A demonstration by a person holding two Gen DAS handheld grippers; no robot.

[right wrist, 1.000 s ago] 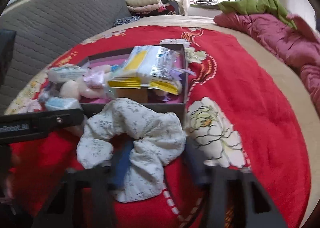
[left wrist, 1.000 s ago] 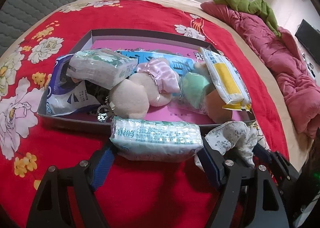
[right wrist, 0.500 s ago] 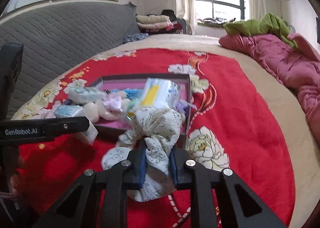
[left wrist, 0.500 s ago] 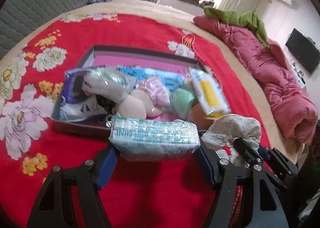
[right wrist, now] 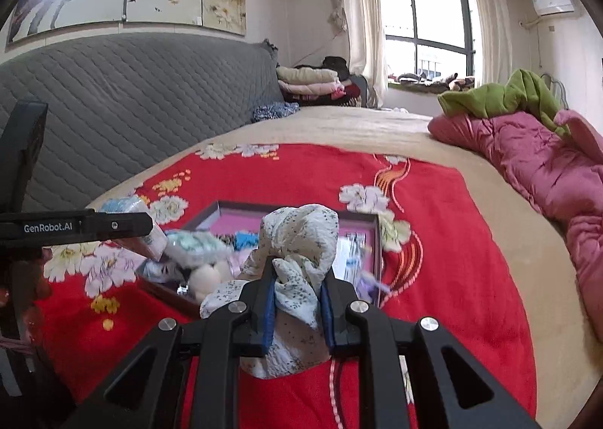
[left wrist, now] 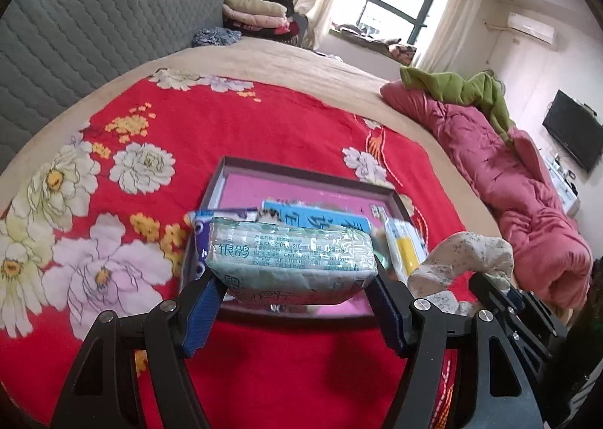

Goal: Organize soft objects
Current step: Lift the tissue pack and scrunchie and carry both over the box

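The left gripper (left wrist: 294,306) is clamped on a pack of tissues (left wrist: 292,263), its blue pads (left wrist: 199,312) pressing the two short ends of the pack. The pack is clear plastic over pale green and white, printed with teal Chinese characters in a logo at its left end and lines of small print in which "210" can be made out; the rest is too fine to read. It is held in the air over the near edge of the box (left wrist: 301,169).

The right gripper (right wrist: 297,310) is clenched on a white scrunchie (right wrist: 297,240) with a small grey floral print. The cloth bunches up above the blue pads (right wrist: 268,310) and hangs below them, over the near right corner of the box.

The box is a shallow dark-rimmed tray with a pink floor, lying on a red bedspread (left wrist: 264,120) with large white and lilac flowers. Inside it are a blue packet (left wrist: 320,219) with big white characters, a clear wrapper with a yellow stripe (left wrist: 405,252) at the right edge, a purple and white pack (left wrist: 201,236) at the left edge, and what may be a cream plush toy (right wrist: 205,278), partly hidden.

In the right wrist view the side of the left gripper reads "GenRobot.AI" in white.
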